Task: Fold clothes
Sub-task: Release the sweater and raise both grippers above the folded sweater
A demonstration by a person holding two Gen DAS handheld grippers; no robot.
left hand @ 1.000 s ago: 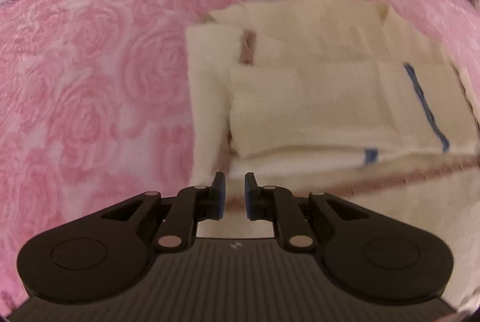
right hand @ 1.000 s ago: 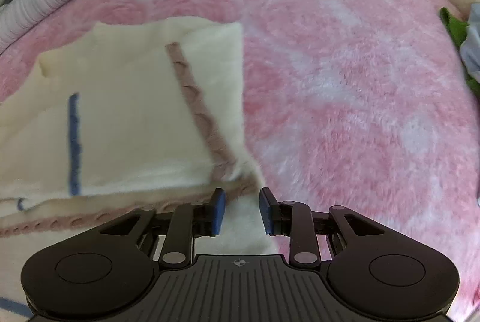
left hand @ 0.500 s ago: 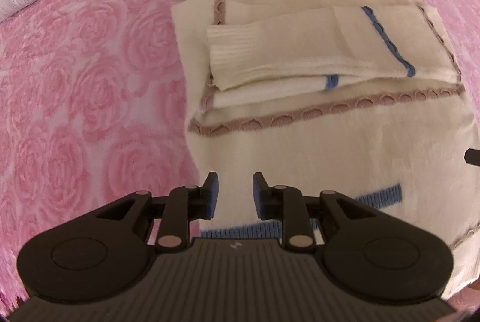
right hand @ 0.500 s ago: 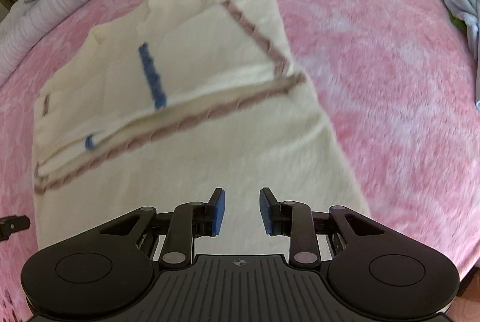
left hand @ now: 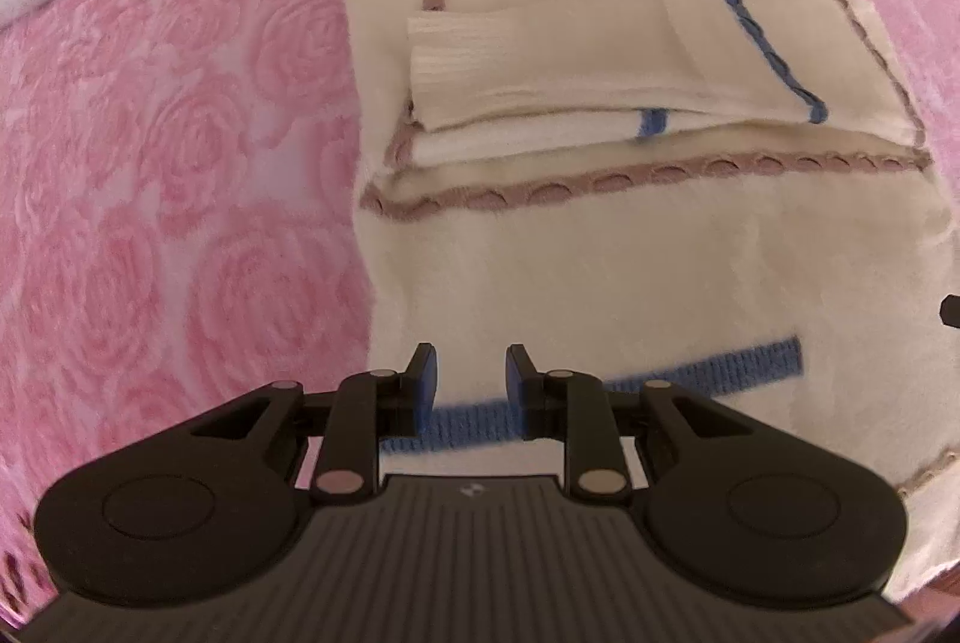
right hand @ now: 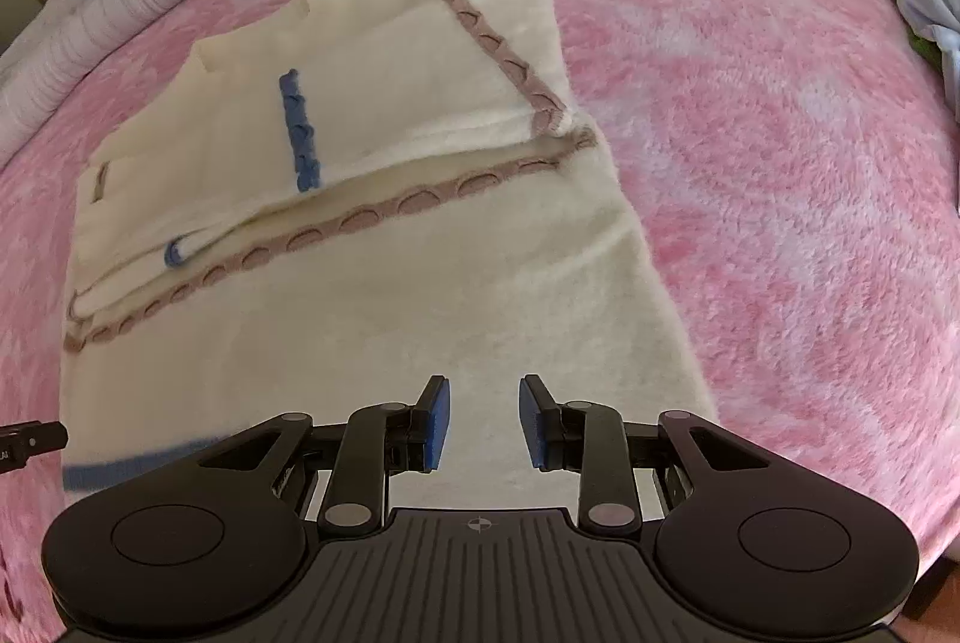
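Cream knitted sweater with mauve scalloped trim and blue stripes lies flat on the pink rose-patterned bed cover, its two sleeves folded across the far part of the body. Over the last second we have drawn both grippers back toward the near hem: a second ago each camera sat close over the folded sleeves, and now the whole garment is in view, with the blue hem band just beyond our left gripper. Its jaws stand a little wider apart than before and hold nothing; our right gripper, over the near right part of the body, is likewise parted and empty. We judge the sleeve folds complete and both grippers placed to take the hem for a lengthwise fold.
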